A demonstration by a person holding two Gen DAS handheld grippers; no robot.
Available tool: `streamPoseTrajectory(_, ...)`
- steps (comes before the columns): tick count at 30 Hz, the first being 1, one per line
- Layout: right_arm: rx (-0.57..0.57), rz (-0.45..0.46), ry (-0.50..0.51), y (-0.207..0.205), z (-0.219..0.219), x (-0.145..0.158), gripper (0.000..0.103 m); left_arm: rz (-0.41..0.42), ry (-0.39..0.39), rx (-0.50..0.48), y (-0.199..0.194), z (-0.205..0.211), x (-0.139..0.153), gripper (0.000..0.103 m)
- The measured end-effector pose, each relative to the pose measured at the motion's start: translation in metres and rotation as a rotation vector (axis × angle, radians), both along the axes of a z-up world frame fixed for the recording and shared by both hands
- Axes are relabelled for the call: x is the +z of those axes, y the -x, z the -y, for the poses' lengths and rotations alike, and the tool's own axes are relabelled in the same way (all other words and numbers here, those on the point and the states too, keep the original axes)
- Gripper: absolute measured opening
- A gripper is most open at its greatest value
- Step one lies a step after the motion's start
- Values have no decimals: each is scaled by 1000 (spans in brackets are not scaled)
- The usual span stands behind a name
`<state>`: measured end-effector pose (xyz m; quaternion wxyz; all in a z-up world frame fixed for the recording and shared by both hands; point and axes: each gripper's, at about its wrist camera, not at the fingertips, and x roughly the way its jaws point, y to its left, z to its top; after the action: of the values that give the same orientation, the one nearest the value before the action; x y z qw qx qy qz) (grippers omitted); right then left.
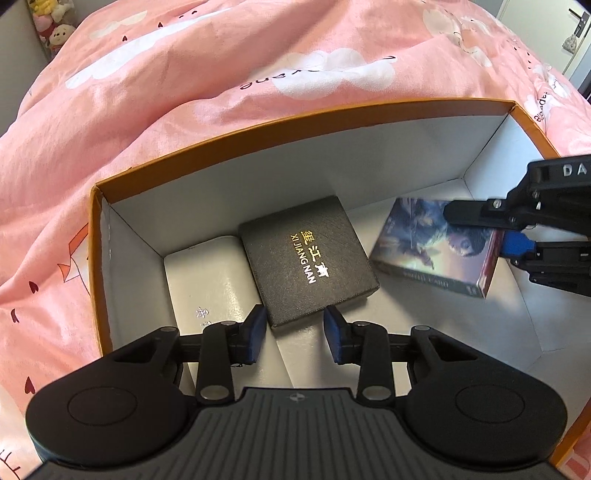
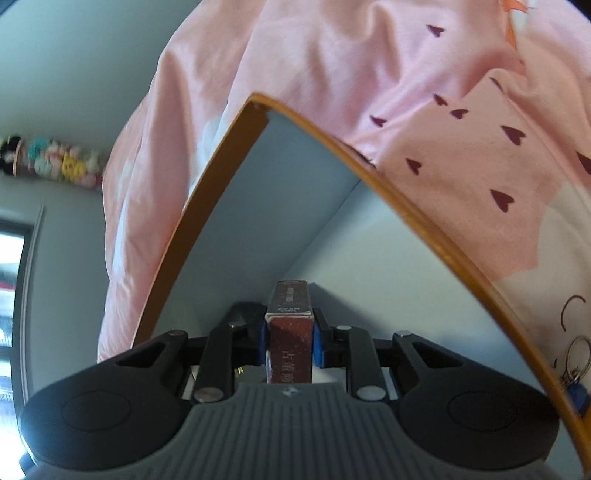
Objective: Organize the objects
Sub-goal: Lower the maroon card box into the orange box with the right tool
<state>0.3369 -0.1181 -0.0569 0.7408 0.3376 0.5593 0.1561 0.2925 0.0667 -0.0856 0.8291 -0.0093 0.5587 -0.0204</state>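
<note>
An open orange-rimmed cardboard box (image 1: 295,114) with a white inside sits on a pink bed cover. Inside lie a white case (image 1: 207,280) at the left and a black box with gold lettering (image 1: 306,258) beside it. My left gripper (image 1: 295,332) is open and empty, just in front of the black box's near corner. My right gripper (image 2: 289,339) is shut on a picture-printed card box (image 1: 432,243), red on its end (image 2: 290,332), and holds it low inside the cardboard box (image 2: 332,136), right of the black box. The right gripper shows in the left wrist view (image 1: 476,230).
The pink cover (image 1: 221,74) with hearts and clouds surrounds the box. Soft toys (image 1: 51,22) stand at the far left. A key ring with a blue tag (image 2: 576,369) lies outside the box's right wall. A door (image 1: 576,33) is at the far right.
</note>
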Motion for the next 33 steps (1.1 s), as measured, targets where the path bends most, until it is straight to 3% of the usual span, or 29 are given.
streamPoseTrajectory(4,-113,4,-94,2,8,-3,24,-1,1,0,-3,-1,-2,40)
streamPoseTrajectory(8,-96,-33,-90,0,-4,-9,24,-6,3,-1,-3,-1,-1,40)
streamPoseTrajectory(11,-50,-41,-39,-2,-12,-10,26,-4,4,-3,-1,-1,1,40)
streamPoseTrajectory(18,181,-41,149,-4,-41,0,45,-3,3,-4,-1,-3,1,40)
streamPoseTrajectory(23,295,-39,245,0,-58,3,46,-4,4,-5,-1,-4,1,40)
streamPoseTrajectory(31,348,16,325,12,-73,11,47,-5,5,-9,0,-7,3,39)
streamPoseTrajectory(33,366,29,338,4,-59,11,47,-6,8,-9,0,-8,3,39)
